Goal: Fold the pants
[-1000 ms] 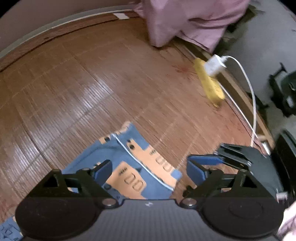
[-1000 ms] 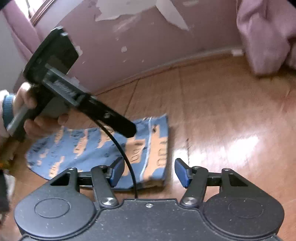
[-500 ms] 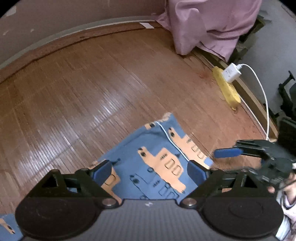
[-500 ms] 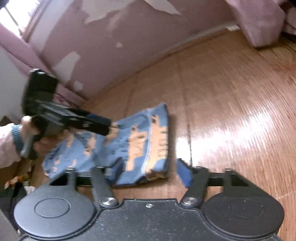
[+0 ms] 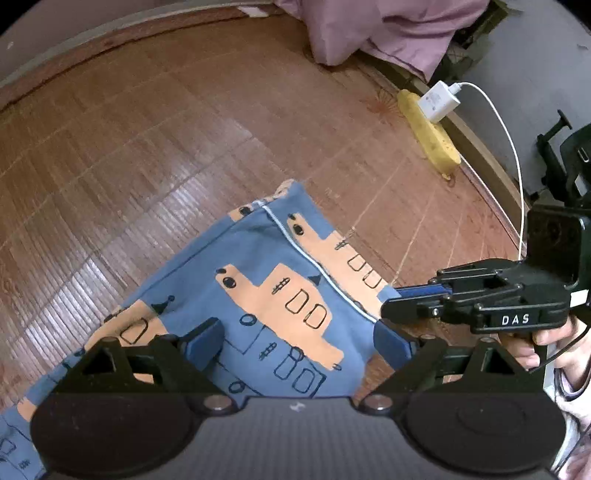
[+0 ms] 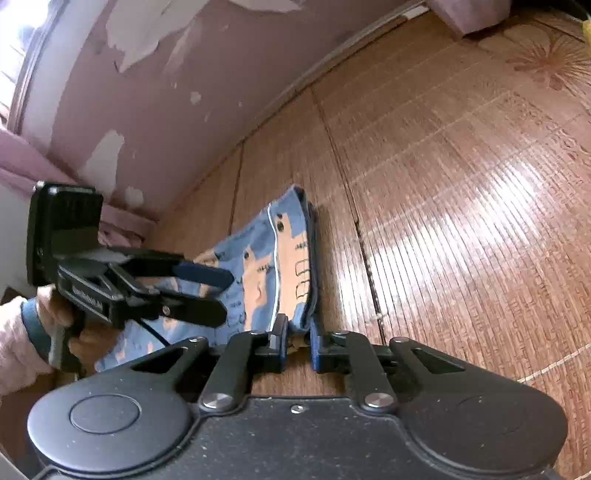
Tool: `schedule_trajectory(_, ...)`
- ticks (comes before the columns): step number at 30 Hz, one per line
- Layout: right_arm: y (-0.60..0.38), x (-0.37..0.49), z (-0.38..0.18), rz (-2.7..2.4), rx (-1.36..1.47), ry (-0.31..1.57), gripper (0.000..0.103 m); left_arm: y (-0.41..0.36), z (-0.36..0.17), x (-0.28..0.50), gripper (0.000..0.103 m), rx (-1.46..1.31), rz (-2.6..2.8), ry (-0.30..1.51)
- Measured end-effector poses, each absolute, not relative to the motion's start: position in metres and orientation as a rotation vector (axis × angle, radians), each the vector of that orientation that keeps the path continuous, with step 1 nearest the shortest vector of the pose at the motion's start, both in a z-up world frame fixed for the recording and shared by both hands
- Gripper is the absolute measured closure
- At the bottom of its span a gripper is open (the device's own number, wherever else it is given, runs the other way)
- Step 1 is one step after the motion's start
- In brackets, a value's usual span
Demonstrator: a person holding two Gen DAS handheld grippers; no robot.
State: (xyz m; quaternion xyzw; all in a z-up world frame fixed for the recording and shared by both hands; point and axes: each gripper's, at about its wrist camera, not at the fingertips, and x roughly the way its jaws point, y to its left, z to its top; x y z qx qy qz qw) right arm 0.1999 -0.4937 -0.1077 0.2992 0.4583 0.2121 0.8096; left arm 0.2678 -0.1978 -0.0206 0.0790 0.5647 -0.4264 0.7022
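Note:
Blue pants [image 5: 258, 277] with orange printed shapes lie folded flat on the wooden floor [image 5: 147, 129]. My left gripper [image 5: 299, 341] hovers open over the cloth, its blue pads wide apart with nothing between them. My right gripper [image 5: 389, 301] comes in from the right, its fingers nearly together on the pants' near right corner. In the right wrist view the pants [image 6: 258, 266] stretch away from me, and my right gripper [image 6: 297, 341] is shut on their near edge. The left gripper [image 6: 225, 295], held by a hand, is open above the pants' left part.
A yellow power strip [image 5: 428, 136] with a white charger [image 5: 439, 101] and cable lies along the right floor edge. Pink cloth [image 5: 369, 33] hangs at the back. A wall with peeling paint [image 6: 166, 74] borders the floor. Black equipment [image 5: 569, 155] stands at far right.
My right gripper has dropped to the pants' near corner and closed on it. The left gripper has moved forward over the cloth and stayed open.

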Motion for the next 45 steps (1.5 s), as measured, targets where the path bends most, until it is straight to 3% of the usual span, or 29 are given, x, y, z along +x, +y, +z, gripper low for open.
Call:
schedule_trajectory(6,-0.488,0.192,-0.09,0.495,0.631,0.865,0.094,-0.185,-0.005,0.272,0.011,0.06,-0.976,1.242)
schedule_trajectory(14,-0.435,0.173,-0.068,0.56,0.248,0.758,0.095,-0.203,0.014,0.297,0.011,-0.05,-0.973,1.271)
schedule_trajectory(23,-0.393,0.155,-0.062,0.611,0.016,0.715,0.095,-0.255,0.01,0.297,0.021,0.146,-0.846,1.334)
schedule_trajectory(25,-0.39,0.154,-0.061,0.615,0.006,0.715,0.095,-0.263,0.009,0.294,0.029,0.197,-0.79,1.345)
schedule_trajectory(27,-0.391,0.156,-0.065,0.617,0.007,0.719,0.095,-0.269,0.006,0.292,0.049,0.224,-0.738,1.361)
schedule_trajectory(33,-0.39,0.157,-0.065,0.609,0.0,0.715,0.095,-0.26,0.004,0.286,0.089,0.185,-0.667,1.317)
schedule_trajectory(36,-0.387,0.155,-0.062,0.607,-0.012,0.705,0.095,-0.246,0.005,0.286,0.095,0.103,-0.656,1.313)
schedule_trajectory(45,-0.353,0.136,-0.042,0.622,-0.125,0.615,0.095,-0.187,0.024,0.279,0.097,-0.077,-0.645,1.256)
